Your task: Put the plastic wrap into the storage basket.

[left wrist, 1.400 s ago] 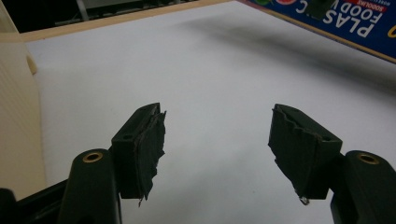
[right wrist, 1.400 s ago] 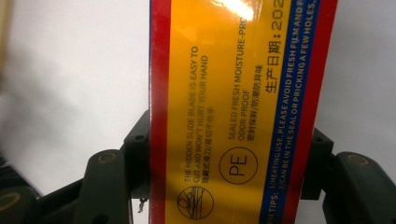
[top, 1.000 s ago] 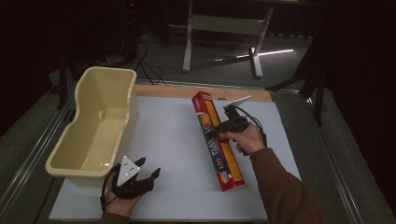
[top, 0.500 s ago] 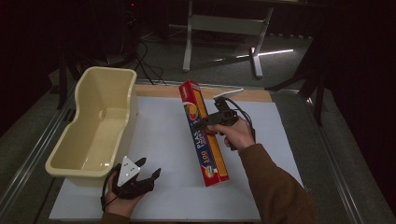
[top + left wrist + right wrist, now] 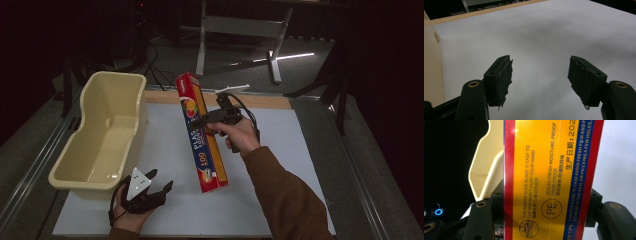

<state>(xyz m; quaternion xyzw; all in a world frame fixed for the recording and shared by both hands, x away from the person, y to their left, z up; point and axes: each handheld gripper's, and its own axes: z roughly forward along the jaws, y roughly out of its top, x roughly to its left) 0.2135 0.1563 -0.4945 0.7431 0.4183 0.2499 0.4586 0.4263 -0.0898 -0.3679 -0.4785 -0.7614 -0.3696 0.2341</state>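
Observation:
A long red, yellow and blue plastic wrap box (image 5: 201,135) hangs above the white table sheet (image 5: 165,130), its far end raised. My right gripper (image 5: 202,121) is shut on it near the upper half; in the right gripper view the jaws press both long edges of the plastic wrap box (image 5: 551,180). My left gripper (image 5: 159,188) rests at the front left of the sheet, beside the tub's near end. In the left gripper view its fingers (image 5: 500,80) stand wide apart over bare white sheet (image 5: 544,40), with nothing between them.
A cream plastic tub (image 5: 75,165) lies along the left side of the sheet, its rim also in the right gripper view (image 5: 477,165). A wooden strip (image 5: 270,101) edges the table's far side. Metal rails run along both sides.
My right gripper has lifted the box off the sheet and carried it left toward the tub. The left gripper has stayed where it was.

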